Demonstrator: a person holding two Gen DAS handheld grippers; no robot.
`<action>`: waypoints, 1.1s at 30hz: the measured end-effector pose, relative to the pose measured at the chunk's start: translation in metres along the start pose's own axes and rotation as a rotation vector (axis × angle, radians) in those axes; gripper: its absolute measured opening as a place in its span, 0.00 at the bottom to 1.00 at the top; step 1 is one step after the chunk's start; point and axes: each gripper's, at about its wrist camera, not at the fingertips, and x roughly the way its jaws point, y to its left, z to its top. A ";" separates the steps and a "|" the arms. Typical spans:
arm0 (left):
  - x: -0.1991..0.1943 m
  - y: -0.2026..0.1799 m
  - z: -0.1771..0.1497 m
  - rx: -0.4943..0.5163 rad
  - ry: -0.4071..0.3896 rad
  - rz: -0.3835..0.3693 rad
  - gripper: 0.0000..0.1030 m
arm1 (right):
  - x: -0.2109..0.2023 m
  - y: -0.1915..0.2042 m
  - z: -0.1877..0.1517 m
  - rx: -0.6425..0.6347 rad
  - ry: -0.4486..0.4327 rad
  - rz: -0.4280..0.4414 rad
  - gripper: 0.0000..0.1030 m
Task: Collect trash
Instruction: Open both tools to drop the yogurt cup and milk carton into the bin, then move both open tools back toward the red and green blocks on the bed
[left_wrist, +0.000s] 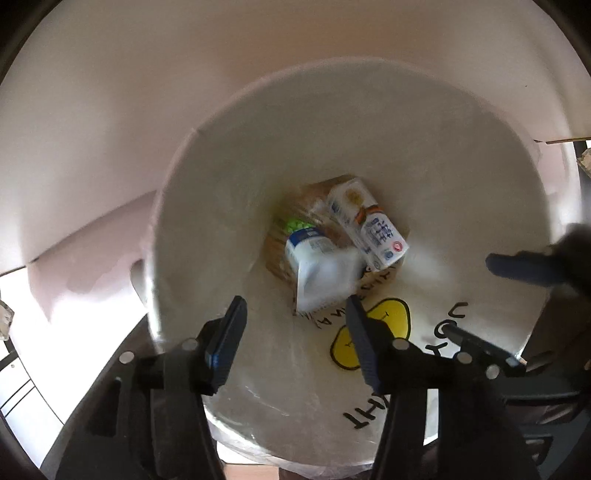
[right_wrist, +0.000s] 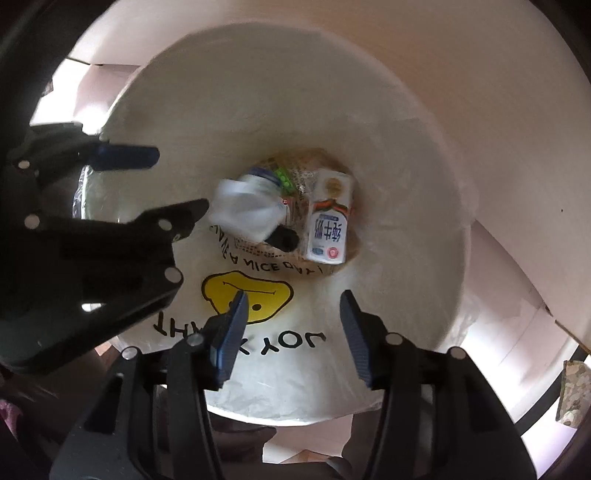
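I look down into a white trash bin lined with a white bag (left_wrist: 369, 122) that has a yellow smiley and black lettering (right_wrist: 246, 295). At the bottom lie a milk carton (left_wrist: 373, 225) (right_wrist: 328, 221), a blurred white carton with a blue top (left_wrist: 317, 266) (right_wrist: 245, 206) and a brown wrapper (left_wrist: 314, 199). My left gripper (left_wrist: 295, 317) is open and empty above the bin; it also shows in the right wrist view (right_wrist: 177, 177). My right gripper (right_wrist: 293, 314) is open and empty, and shows at the right of the left wrist view (left_wrist: 472, 295).
A white wall or panel (left_wrist: 147, 92) surrounds the bin on the far side. Dark floor (left_wrist: 122, 347) shows below left of the bin. A speckled object (right_wrist: 574, 391) sits at the right edge of the right wrist view.
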 end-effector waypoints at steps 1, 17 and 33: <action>-0.001 -0.001 0.000 0.002 -0.001 -0.002 0.56 | -0.001 0.001 0.000 -0.008 0.000 -0.009 0.51; -0.027 0.001 -0.026 0.009 -0.041 0.023 0.56 | -0.013 0.015 -0.036 0.014 -0.025 -0.048 0.51; -0.115 0.003 -0.085 0.043 -0.248 0.104 0.73 | -0.084 0.044 -0.093 -0.015 -0.166 -0.108 0.51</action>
